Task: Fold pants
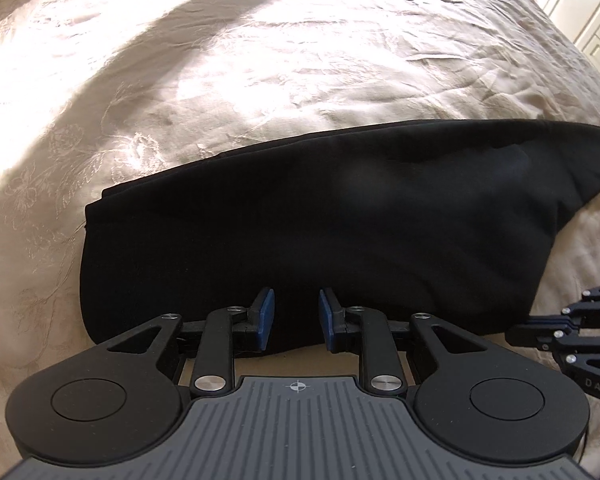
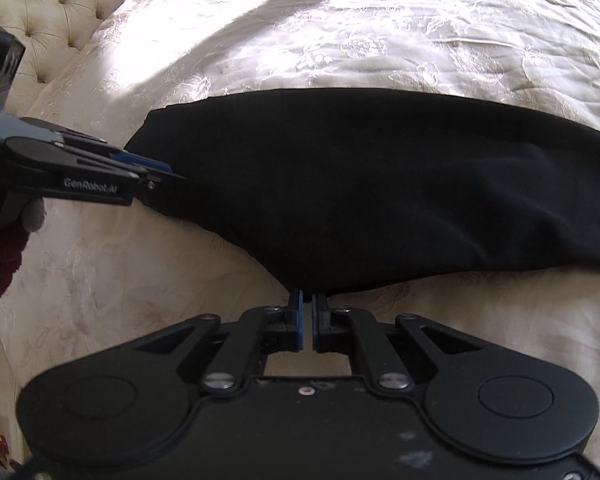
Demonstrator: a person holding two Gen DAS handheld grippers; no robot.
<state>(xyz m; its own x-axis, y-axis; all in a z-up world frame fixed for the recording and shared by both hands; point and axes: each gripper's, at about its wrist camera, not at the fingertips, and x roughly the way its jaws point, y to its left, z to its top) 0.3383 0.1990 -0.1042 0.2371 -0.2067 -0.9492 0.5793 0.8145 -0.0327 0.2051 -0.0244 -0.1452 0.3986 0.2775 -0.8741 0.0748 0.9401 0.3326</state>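
Note:
Black pants (image 1: 340,220) lie folded in a long band across a cream bedspread (image 1: 220,60). My left gripper (image 1: 297,312) straddles their near edge. Its blue pads stand a little apart, with black cloth filling the gap between them. From the right wrist view the pants (image 2: 380,184) run left to right, and the left gripper (image 2: 176,176) sits at their left end. My right gripper (image 2: 308,304) has its pads almost together, pinching the near hem. In the left wrist view the right gripper (image 1: 514,332) reaches in at the pants' lower right corner.
A tufted cream headboard (image 2: 52,0) rises at the far left. White panelled doors (image 1: 580,8) stand beyond the bed's far right corner. A hand in a grey glove (image 2: 36,212) with a dark red sleeve (image 2: 0,256) holds the left gripper. Sunlit bedspread (image 2: 380,20) stretches behind the pants.

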